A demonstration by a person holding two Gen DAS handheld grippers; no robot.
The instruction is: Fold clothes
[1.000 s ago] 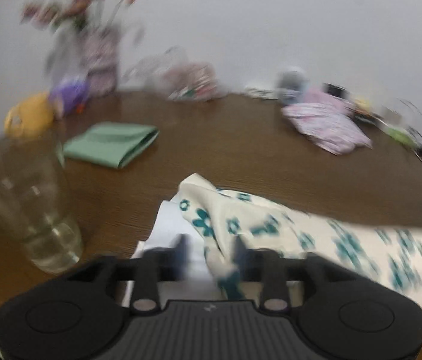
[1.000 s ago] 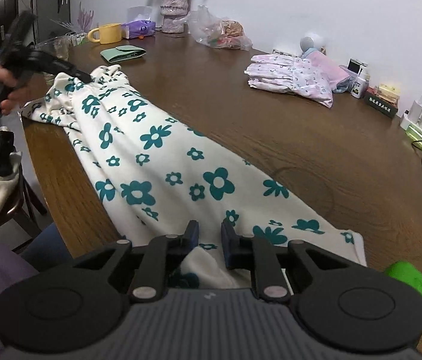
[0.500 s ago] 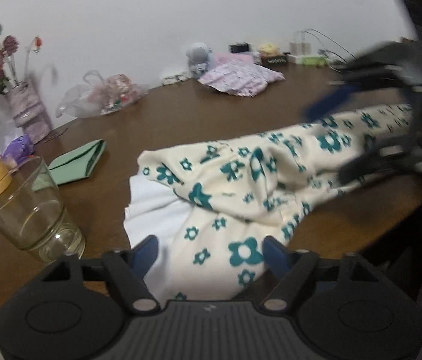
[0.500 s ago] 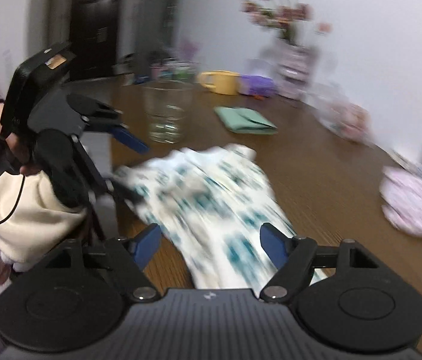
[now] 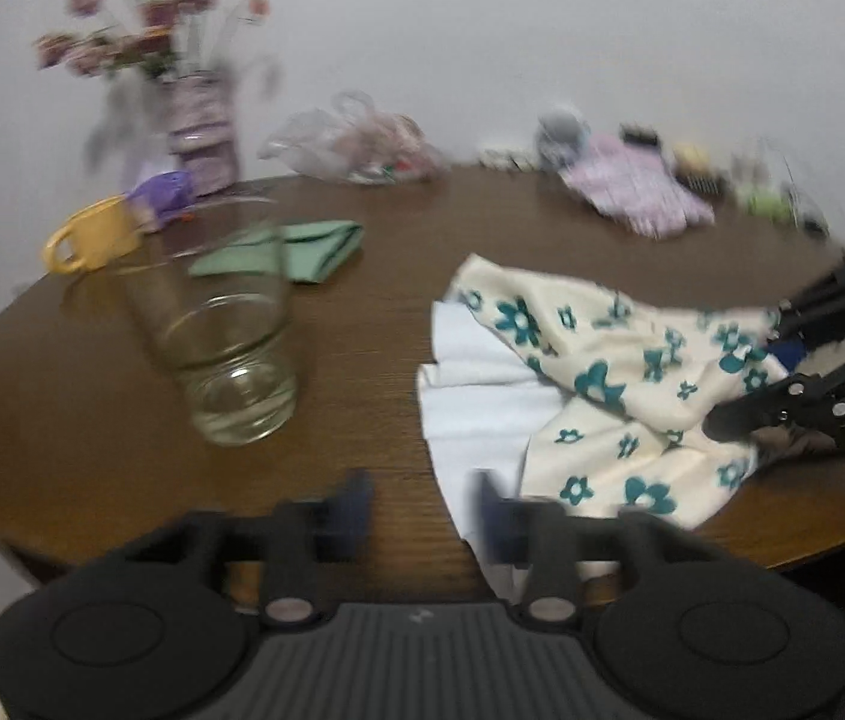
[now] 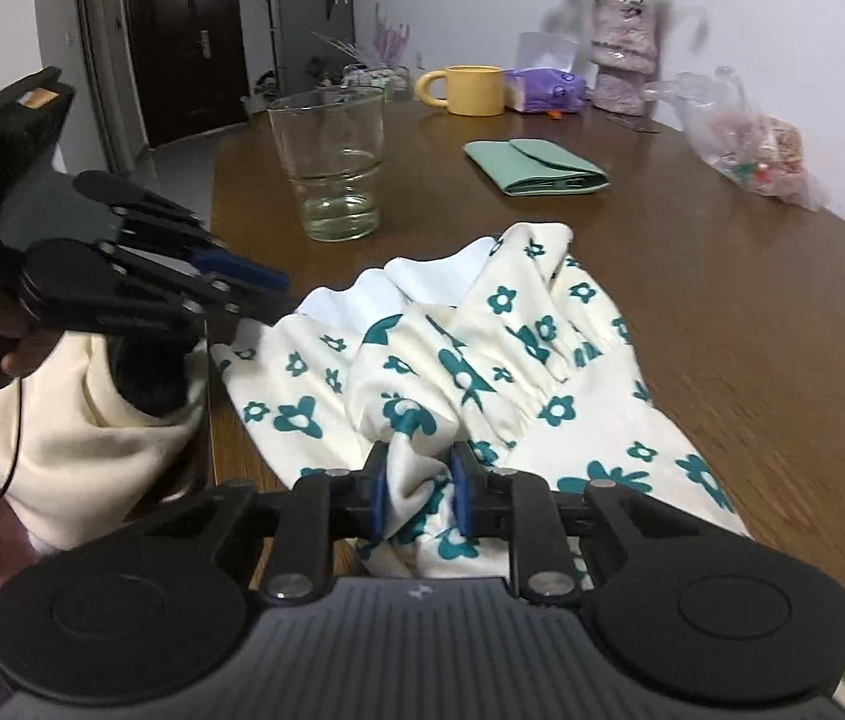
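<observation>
Right now our right gripper (image 6: pixel 419 495) is clamped on a bunched fold of the floral garment (image 6: pixel 482 372), which lies crumpled at the near edge of the brown wooden table (image 6: pixel 722 300), part of it hanging over that edge. Our left gripper (image 5: pixel 422 516) hovers above the same edge with its jaws apart, holding nothing, just beside the garment's white lining (image 5: pixel 470 384). Further in stand a clear glass (image 6: pixel 329 165), a folded green cloth (image 6: pixel 536 168), a yellow mug (image 6: pixel 470 90) and a vase of flowers (image 6: pixel 623 54); a plastic bag (image 6: pixel 746 138) sits toward the far edge by the white wall. A dark door (image 6: pixel 182 36) shows beyond the table. We read only "DA" on the right gripper's body in the left view.
</observation>
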